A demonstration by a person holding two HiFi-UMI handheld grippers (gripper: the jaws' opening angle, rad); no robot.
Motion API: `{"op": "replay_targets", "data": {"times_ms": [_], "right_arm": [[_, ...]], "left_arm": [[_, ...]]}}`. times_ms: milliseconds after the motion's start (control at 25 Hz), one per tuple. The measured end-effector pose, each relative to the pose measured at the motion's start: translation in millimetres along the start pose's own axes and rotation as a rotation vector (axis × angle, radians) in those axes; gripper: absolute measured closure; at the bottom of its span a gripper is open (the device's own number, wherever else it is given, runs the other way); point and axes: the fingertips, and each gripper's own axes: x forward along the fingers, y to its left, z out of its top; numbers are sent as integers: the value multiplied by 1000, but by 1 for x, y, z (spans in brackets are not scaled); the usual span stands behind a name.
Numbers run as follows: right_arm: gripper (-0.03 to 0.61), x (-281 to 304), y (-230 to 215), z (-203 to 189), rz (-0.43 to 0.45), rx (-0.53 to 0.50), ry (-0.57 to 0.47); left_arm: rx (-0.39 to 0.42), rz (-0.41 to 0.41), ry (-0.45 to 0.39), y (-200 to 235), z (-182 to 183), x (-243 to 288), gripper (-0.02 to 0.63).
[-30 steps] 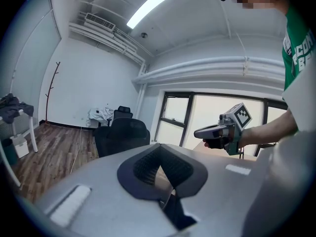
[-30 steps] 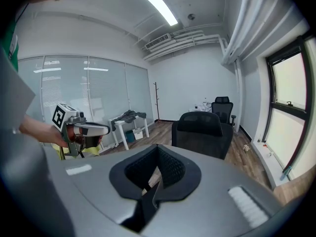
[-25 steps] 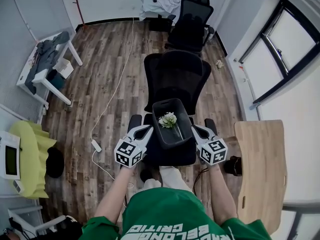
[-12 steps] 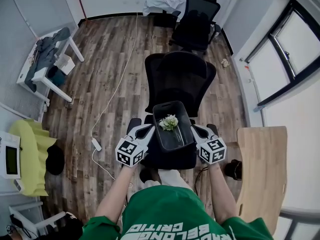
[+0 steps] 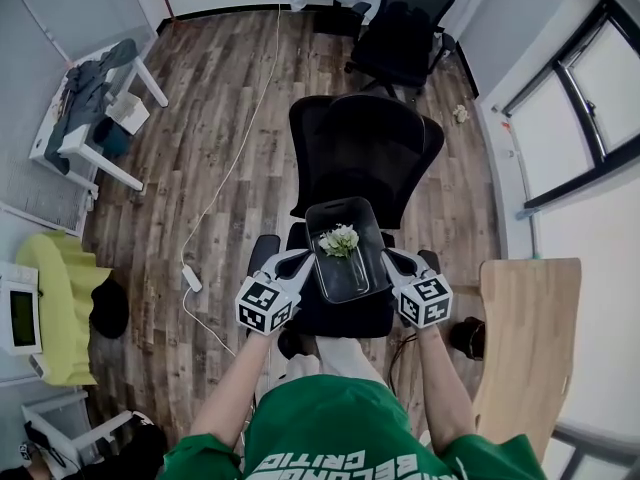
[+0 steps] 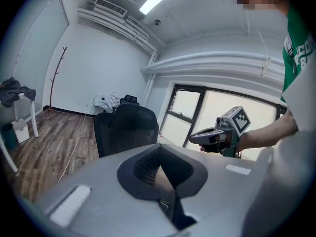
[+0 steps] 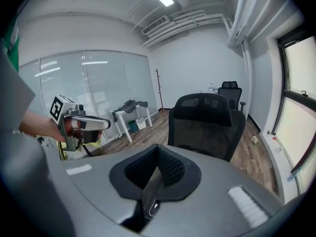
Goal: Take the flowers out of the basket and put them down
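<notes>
A dark rectangular basket (image 5: 344, 207) hangs over the seat of a black office chair (image 5: 356, 146). White flowers (image 5: 340, 240) with green stems lie inside it, toward its far end. My left gripper (image 5: 302, 262) is shut on the basket's left rim, and my right gripper (image 5: 391, 261) is shut on the right rim. In the left gripper view the jaws (image 6: 159, 164) pinch a thin dark wall edge, with the right gripper (image 6: 198, 138) across from them. The right gripper view shows the jaws (image 7: 158, 167) closed on a dark strip (image 7: 150, 187) and the left gripper (image 7: 105, 124) opposite.
A second black chair (image 5: 405, 28) stands at the back. A white table (image 5: 92, 118) with clothes on it is at the left, above a yellow seat (image 5: 60, 298). A wooden tabletop (image 5: 525, 338) lies at the right. A white cable (image 5: 215, 218) runs across the wood floor.
Both grippers have sunk with the basket between them toward the chair seat. The flowers have stayed inside the basket.
</notes>
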Motion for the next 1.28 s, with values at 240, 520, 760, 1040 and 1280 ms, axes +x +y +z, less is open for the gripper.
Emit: {"op": "replay_targets", "data": {"times_ms": [240,520,760,1040,1280], "right_arm": [[574,20,-19,-17,10,29,31],[574,44,-45,-47,15,71,77],[574,63,-49,-85,34,101,135],[574,88,-49,-119,74,119,183],[574,101,-47,-135,85,111,209]], "left_arm": [[-31,13,41,10,-21,25,595],[-77,20,78,17,-50,55,595],[-134,32,115,22,-87,69,595],[-168,60,167,27,-131,89,595],[-189,74,186,30,-155,89,595]]}}
